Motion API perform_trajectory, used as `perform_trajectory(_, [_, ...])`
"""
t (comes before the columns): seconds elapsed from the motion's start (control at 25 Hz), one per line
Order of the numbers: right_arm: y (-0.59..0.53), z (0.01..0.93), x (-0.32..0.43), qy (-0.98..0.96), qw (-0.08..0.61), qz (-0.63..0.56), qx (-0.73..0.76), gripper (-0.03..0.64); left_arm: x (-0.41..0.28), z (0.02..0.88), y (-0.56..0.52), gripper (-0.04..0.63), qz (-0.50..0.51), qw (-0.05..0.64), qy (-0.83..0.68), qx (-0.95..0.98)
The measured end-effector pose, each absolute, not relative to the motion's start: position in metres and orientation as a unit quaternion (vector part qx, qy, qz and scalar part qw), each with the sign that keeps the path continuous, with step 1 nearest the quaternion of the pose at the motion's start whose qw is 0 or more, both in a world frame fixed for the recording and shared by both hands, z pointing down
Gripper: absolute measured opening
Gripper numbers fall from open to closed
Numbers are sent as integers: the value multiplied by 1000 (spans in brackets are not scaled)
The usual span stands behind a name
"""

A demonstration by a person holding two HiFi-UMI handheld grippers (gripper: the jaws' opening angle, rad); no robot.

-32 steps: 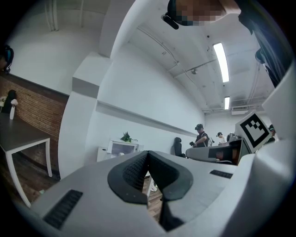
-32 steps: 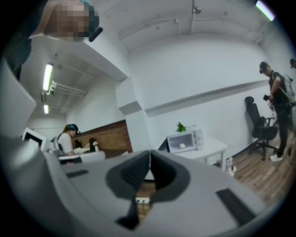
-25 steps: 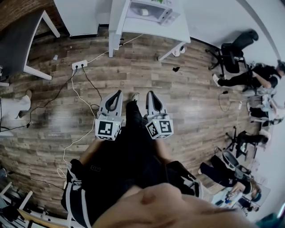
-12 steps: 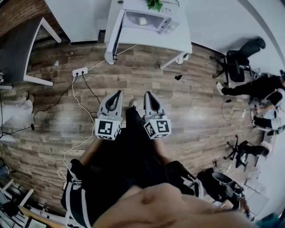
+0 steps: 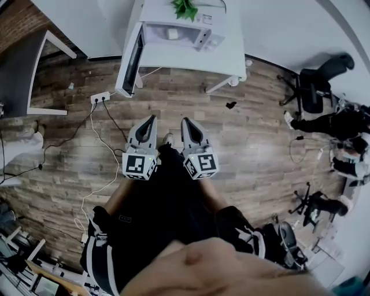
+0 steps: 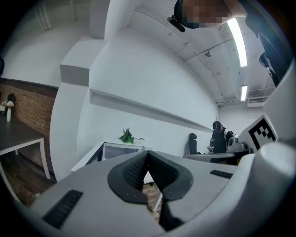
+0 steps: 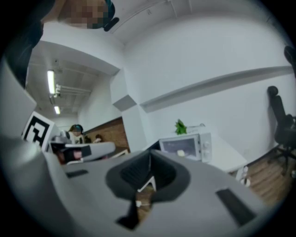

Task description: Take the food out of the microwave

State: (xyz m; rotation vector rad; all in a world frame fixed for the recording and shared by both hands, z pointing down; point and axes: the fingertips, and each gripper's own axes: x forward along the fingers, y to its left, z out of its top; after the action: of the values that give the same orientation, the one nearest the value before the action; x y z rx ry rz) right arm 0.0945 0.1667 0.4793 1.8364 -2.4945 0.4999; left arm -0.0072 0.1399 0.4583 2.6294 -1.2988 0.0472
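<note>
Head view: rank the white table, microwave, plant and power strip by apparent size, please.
Largest to smallest:
1. white table
2. microwave, with its door swung open
3. plant
4. power strip
The last two look nearly alike, so I would not rank them firmly.

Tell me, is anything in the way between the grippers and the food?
Nothing visible. The microwave door is open, the food shows inside, and only floor lies between it and the left gripper and right gripper.
</note>
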Motion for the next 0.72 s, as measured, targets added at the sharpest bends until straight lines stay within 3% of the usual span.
perform_trajectory(0.72, [107, 501, 143, -822, 6, 171, 543, 31, 59, 463, 82, 31, 32, 96, -464, 880])
